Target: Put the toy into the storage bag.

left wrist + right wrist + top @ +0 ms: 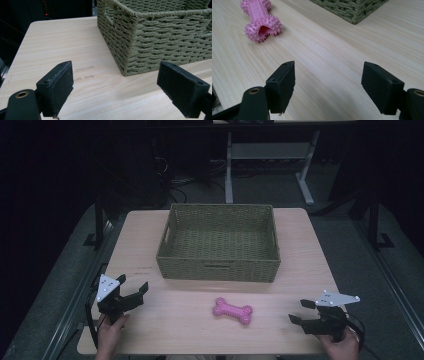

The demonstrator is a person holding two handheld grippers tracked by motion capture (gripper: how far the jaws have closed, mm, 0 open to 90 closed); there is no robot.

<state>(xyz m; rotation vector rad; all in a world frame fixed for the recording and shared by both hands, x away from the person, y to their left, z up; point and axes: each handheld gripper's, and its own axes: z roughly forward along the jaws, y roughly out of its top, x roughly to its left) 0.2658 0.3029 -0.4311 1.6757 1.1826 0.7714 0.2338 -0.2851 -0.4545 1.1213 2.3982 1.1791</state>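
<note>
A pink bone-shaped toy [232,310], covered in small nubs, is seen lying flat on the light wooden table [190,330], near the front edge and roughly midway between the two grippers. It is set at a slight slant, its left end a little farther from the person than its right. In the right gripper view the toy [260,20] is shown at the upper left, with a hollow opening visible at its nearer end.

Just beyond the toy, a rectangular green woven basket [218,268] is placed at the far middle of the table, apart from the toy. A handle slot is cut into its left wall, and another is seen in the near wall. In the left gripper view the near left corner of the basket [155,42] is shown ahead and to the right, resting on the tabletop.

The left gripper [133,292] is held at the near left of the table by the left hand [110,332]; its jaws are spread wide with nothing between them, and bare wood is seen in the gap. The right gripper [301,311] is held at the near right by the right hand [341,346]; its jaws are likewise spread apart and empty, pointed toward the toy. Both are well apart from the toy and the basket.
</note>
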